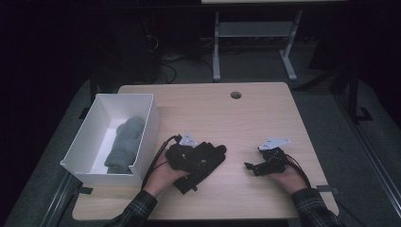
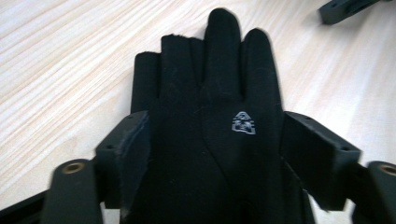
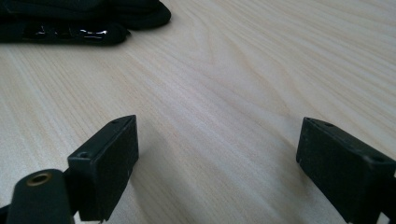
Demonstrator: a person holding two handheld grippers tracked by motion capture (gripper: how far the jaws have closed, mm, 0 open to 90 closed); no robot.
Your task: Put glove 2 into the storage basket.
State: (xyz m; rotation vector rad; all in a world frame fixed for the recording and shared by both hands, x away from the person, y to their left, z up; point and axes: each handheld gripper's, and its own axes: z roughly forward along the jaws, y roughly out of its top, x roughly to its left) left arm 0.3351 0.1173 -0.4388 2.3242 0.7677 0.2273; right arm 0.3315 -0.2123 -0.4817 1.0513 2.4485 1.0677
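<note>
Black glove (image 2: 210, 140) lies between the left gripper's (image 2: 215, 154) wide-spread jaws, seemingly unpinched; right gripper (image 3: 219, 163) gapes empty. Next, probably: clamp, then carry toward the white box (image 1: 142, 142).

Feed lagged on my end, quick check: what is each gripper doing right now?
Left gripper: open, jaws straddle the black glove lying on the table, no clamp on it.
Right gripper: open, nothing between its jaws, just bare table.

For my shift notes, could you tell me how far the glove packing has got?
A grey glove already lies in the white box. The black glove lies on the table between the open left gripper jaws, still unboxed. The right gripper waits open.
</note>
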